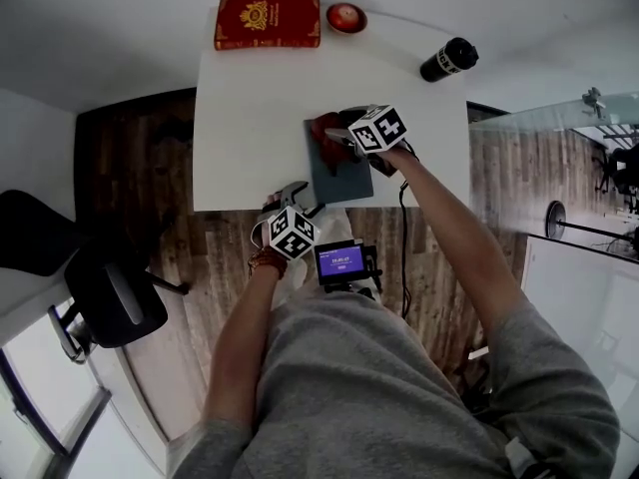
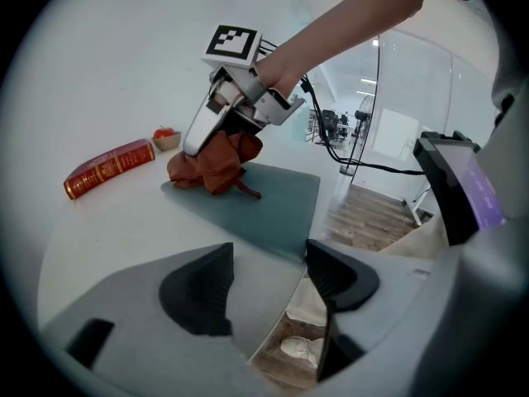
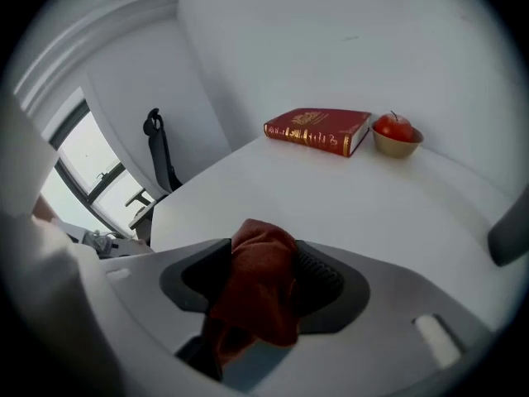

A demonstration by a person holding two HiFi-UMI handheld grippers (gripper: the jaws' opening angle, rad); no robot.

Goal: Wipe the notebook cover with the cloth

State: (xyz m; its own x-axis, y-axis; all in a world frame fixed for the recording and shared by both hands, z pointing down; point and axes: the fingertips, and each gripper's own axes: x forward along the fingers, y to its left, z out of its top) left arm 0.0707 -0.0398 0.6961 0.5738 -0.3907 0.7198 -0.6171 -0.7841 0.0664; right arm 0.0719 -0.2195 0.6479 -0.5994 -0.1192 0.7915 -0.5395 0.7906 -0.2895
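Cloth (image 2: 216,162), rust-red, bunched on the upper left corner of the grey-green notebook (image 1: 339,173) at centre frame, pinched between the jaws of the right gripper (image 3: 263,263). Left gripper (image 2: 269,284) below, at the white table's (image 1: 250,118) near edge, jaws spread around nothing.

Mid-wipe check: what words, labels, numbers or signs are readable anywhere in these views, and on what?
Nothing can be quoted; no text is legible.
Red book: gold emblem and gold print on the cover, too small to read.
Small screen in front of the person: lit purple with light characters, too blurred to read.
Black bottle: pale band, no legible print.
Marker cubes: black-and-white patterns only, no letters.
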